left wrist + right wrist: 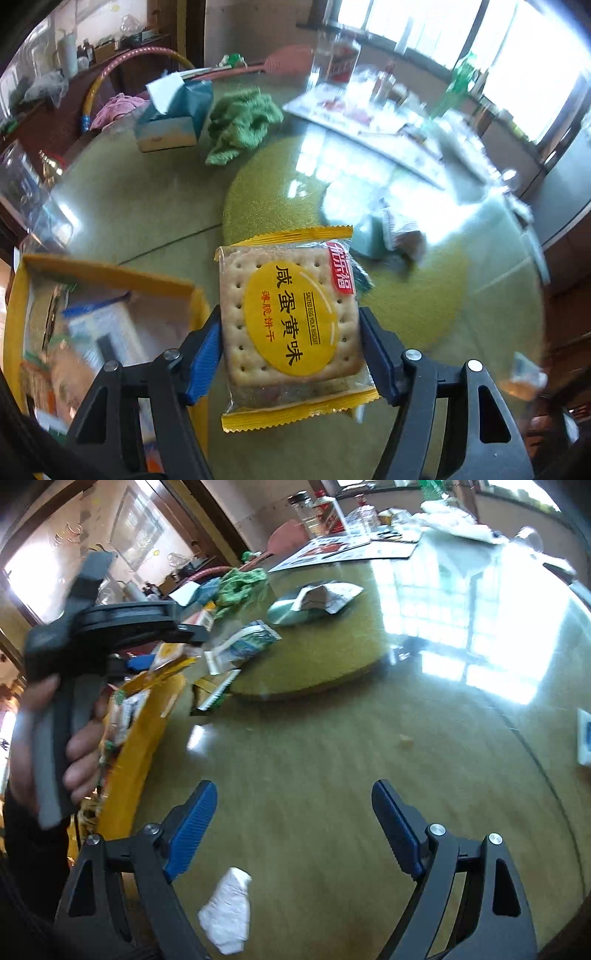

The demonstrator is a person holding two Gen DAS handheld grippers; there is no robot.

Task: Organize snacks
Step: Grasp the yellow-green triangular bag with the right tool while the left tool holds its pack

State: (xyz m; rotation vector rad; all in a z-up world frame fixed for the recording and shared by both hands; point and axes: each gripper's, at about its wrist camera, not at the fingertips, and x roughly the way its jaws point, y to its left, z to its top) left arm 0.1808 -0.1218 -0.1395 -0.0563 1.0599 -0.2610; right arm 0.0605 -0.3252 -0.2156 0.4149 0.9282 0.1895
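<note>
Your left hand-held gripper (291, 350) is clamped on the biscuit packet (291, 325), just right of the yellow box (107, 273) and above the tabletop (147, 206). That crinkly wrapper could slip before it clears the box wall. Your right hand-held gripper (291, 830) hangs apart, empty.

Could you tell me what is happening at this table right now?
A person is sorting snacks with a handheld gripper in each hand. The left gripper has its jaws against both sides of a salted egg yolk biscuit packet, beside the yellow box that already holds packets. The right gripper is open and empty over the glass-topped table. More snack packets lie farther back.
</note>
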